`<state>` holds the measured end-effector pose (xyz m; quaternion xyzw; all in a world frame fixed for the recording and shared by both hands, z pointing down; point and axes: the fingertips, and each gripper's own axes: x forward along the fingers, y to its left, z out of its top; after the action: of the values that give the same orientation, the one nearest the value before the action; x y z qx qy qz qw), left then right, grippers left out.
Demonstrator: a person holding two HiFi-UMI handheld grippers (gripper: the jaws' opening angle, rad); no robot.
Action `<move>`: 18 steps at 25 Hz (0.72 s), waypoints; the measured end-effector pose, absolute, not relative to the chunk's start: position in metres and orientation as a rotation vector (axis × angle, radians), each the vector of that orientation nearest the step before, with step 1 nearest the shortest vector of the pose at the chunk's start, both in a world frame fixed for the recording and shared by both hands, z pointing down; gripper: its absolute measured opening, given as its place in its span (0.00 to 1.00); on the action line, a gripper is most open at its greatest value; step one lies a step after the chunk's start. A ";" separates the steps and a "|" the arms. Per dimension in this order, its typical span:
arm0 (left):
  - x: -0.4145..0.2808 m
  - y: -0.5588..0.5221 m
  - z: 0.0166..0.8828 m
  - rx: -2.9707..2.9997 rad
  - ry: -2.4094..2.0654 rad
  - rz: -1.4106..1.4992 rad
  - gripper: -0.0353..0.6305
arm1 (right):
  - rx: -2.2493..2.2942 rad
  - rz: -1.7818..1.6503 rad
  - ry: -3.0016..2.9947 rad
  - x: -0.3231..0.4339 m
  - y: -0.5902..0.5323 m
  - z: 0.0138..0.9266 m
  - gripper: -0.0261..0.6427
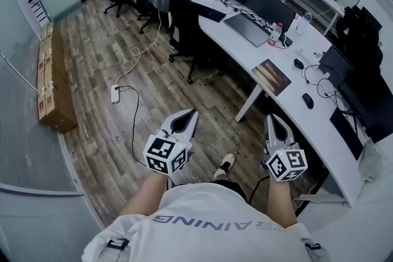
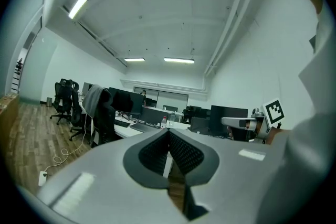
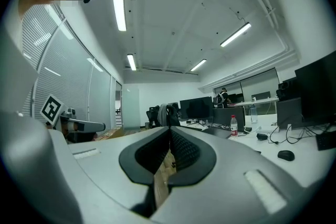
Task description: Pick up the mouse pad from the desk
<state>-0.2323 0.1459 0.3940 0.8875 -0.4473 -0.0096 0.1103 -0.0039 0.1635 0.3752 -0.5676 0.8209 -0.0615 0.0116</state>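
While left gripper (image 1: 191, 113), right gripper (image 1: 272, 119) fingers closed, empty, presumed mouse pad (image 1: 271, 77) lies well ahead.

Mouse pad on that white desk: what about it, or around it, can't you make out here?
- Mouse pad: head view, its print too small to make out.
- Pad absent from gripper views: left gripper and right gripper bodies fill the lower frames.
- Bottle: label too small everywhere.
- Desk, right side: hidden behind monitors, head view.
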 end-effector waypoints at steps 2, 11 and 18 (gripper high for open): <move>-0.231 0.134 0.392 2.605 -1.321 -0.025 0.06 | -1.762 -0.195 2.555 -0.002 0.149 0.375 0.05; -0.212 0.067 0.382 2.608 -1.357 0.016 0.06 | -1.710 -0.251 2.537 0.018 0.075 0.379 0.05; -0.163 0.002 0.365 2.658 -1.357 0.063 0.06 | -1.679 -0.245 2.498 0.068 0.009 0.364 0.05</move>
<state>-0.1631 0.0017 0.3650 0.8878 -0.4531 0.0212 0.0783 0.0677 0.0090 0.3636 -0.5550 0.8257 -0.0809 0.0608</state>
